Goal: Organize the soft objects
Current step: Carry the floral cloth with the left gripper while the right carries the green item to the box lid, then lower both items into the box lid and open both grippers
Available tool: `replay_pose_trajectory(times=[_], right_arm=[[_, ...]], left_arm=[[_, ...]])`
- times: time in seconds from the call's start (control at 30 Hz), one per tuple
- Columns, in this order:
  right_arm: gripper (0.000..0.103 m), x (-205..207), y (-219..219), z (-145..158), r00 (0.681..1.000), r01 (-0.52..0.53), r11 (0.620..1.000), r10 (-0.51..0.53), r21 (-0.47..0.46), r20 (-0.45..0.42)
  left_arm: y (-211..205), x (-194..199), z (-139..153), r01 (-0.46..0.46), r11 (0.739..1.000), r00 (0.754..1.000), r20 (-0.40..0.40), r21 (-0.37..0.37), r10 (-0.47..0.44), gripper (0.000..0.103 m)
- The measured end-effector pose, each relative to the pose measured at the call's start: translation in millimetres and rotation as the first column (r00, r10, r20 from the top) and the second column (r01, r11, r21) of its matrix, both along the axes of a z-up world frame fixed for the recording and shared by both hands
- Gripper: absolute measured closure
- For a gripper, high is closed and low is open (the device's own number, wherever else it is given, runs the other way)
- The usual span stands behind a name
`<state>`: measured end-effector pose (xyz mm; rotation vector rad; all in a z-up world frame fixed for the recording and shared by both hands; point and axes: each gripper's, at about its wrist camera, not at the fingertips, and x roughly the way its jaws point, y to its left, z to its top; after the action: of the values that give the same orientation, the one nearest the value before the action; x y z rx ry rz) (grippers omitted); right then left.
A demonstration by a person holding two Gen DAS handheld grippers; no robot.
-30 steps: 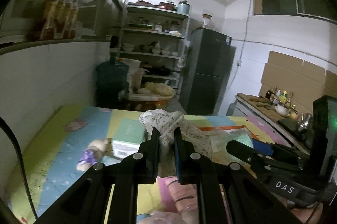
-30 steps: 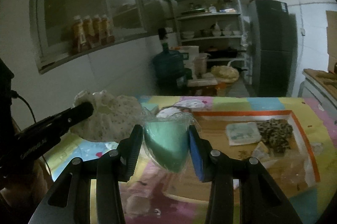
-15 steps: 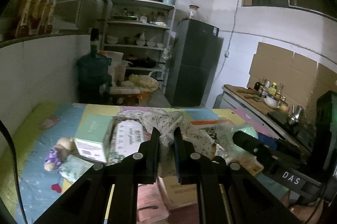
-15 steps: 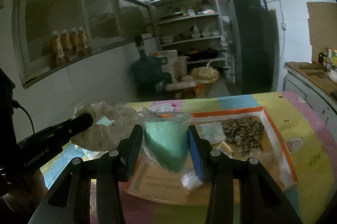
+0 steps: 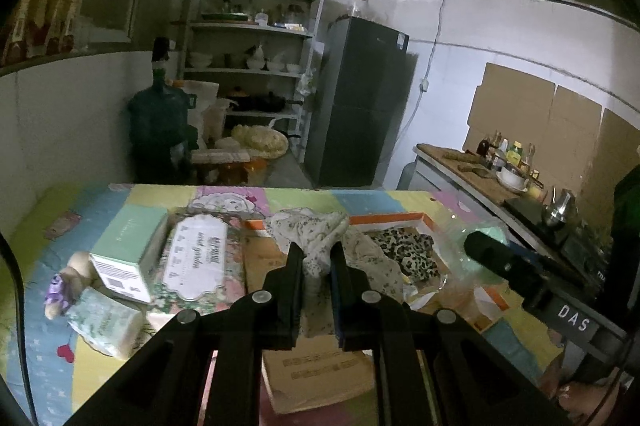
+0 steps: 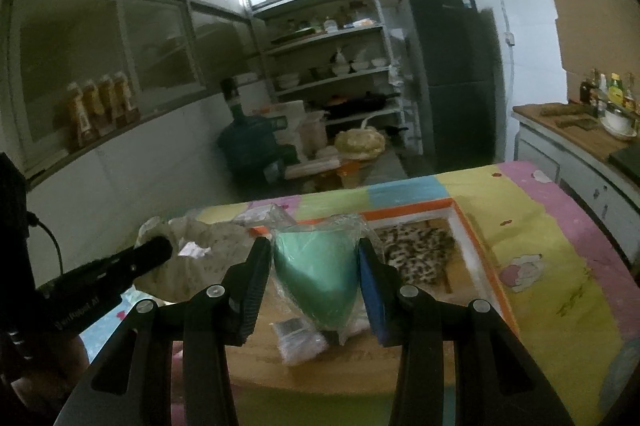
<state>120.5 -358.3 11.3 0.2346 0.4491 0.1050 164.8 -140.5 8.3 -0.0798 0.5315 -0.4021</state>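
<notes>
My left gripper [image 5: 316, 258] is shut on a white floral cloth [image 5: 310, 234] and holds it above the near edge of an orange-rimmed cardboard box [image 5: 404, 219]. The cloth also shows in the right wrist view [image 6: 208, 246]. My right gripper [image 6: 316, 258] is shut on a mint-green soft item in a clear plastic bag [image 6: 316, 270], held over the box [image 6: 468, 238]. A leopard-print cloth [image 6: 416, 246] lies inside the box, also seen in the left wrist view [image 5: 404, 250].
On the patterned mat [image 5: 48, 306] at left lie a mint-green carton [image 5: 128, 250], a floral pack [image 5: 196, 258], a small plush toy [image 5: 64, 282] and a tissue pack [image 5: 104, 318]. A counter with bottles [image 5: 500, 162] stands at right; shelves and a fridge [image 5: 360, 102] behind.
Both grippers have moved towards the orange-rimmed box, still holding their items. The box and leopard cloth now sit closer under the right gripper.
</notes>
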Motion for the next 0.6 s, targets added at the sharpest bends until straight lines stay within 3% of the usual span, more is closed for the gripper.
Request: replay_pose_trajectory(times=[0.6], right_arm=[[0.058, 36.9, -43.4, -15.7, 0.998, 0.041, 0.999, -0.040, 0.016, -0.046]], left_arm=[[-34.9, 36.7, -30.8, -0.009, 0.999, 0.996, -0.089, 0.043, 0.012, 0.090]])
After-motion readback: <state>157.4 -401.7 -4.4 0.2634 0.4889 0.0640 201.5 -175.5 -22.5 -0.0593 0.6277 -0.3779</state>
